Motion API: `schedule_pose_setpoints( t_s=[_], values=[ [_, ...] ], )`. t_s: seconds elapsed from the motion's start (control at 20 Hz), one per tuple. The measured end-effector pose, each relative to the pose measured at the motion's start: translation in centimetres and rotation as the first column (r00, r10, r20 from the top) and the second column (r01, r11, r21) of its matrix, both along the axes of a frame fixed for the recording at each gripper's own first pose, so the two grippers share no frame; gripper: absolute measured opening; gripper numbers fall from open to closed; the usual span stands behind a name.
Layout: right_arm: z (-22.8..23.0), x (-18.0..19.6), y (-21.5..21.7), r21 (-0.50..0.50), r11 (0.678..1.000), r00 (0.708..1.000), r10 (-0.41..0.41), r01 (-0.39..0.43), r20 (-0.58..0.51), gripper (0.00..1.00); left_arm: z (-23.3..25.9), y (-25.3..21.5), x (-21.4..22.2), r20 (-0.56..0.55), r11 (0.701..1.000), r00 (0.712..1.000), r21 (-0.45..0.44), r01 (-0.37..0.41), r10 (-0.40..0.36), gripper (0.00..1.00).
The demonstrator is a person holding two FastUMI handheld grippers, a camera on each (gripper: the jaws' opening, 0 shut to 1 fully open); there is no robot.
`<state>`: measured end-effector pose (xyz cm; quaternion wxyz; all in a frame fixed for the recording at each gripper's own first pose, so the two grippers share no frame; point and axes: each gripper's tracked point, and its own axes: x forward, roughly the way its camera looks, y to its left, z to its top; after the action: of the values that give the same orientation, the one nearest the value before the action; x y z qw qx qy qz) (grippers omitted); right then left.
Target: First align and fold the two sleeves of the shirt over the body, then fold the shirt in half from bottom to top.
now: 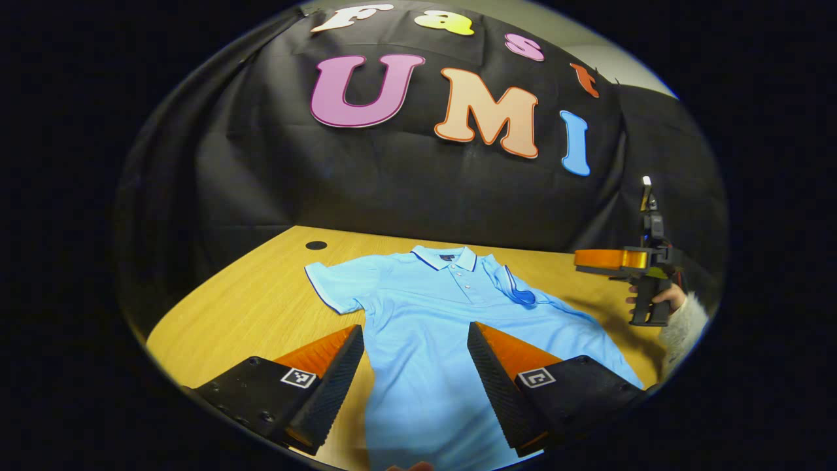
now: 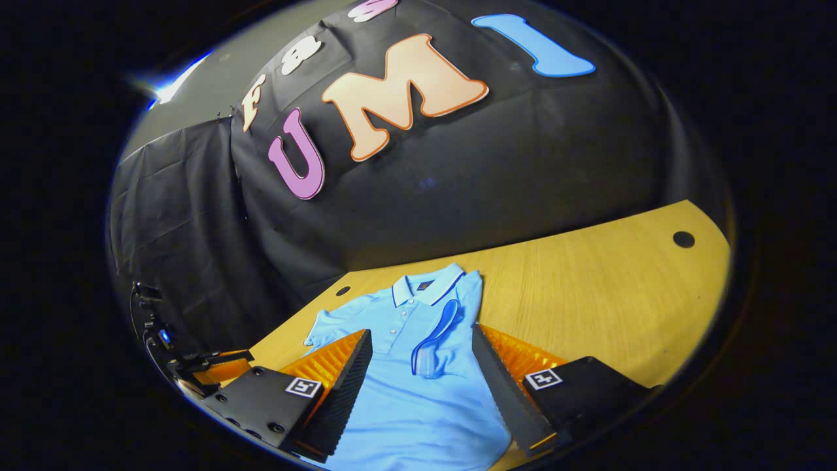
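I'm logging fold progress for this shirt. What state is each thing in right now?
Shirt: flat on the table, front up, collar at the far end, not yet folded in half.
Folded sleeve: lying over the body.
Other sleeve: spread out on the table.
Left gripper: open, above the shirt.
Right gripper: open, holding nothing.

left: above hem, near | right: shoulder-side | shared: shirt (image 1: 425, 340)
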<state>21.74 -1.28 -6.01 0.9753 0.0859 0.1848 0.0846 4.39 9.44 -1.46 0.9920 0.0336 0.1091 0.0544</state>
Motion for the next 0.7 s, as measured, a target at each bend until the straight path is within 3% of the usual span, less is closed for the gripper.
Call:
schedule_pose_setpoints(
  t_s=[0.25, 0.5, 0.7],
  values=[
    [2.2, -3.6, -0.9, -0.044, 0.999, 0.997, -0.025, 0.028, 0.068, 0.97, 0.8, 2.4, 4.1, -0.055, 1.000, 0.998, -0.029, 0.003, -0.004, 0.95],
    [3.1, -7.8, -2.3, -0.061, 0.996, 0.993, -0.053, 0.060, 0.105, 0.97, 1.0, 7.9, 7.8, -0.134, 0.996, 0.987, 0.016, -0.086, 0.088, 0.94],
    [4.2, -10.9, -4.8, -0.076, 0.991, 0.986, -0.098, 0.109, 0.138, 0.97, -0.6, 11.1, 10.8, -0.190, 0.988, 0.970, 0.000, -0.151, 0.149, 0.94]
  ],
)
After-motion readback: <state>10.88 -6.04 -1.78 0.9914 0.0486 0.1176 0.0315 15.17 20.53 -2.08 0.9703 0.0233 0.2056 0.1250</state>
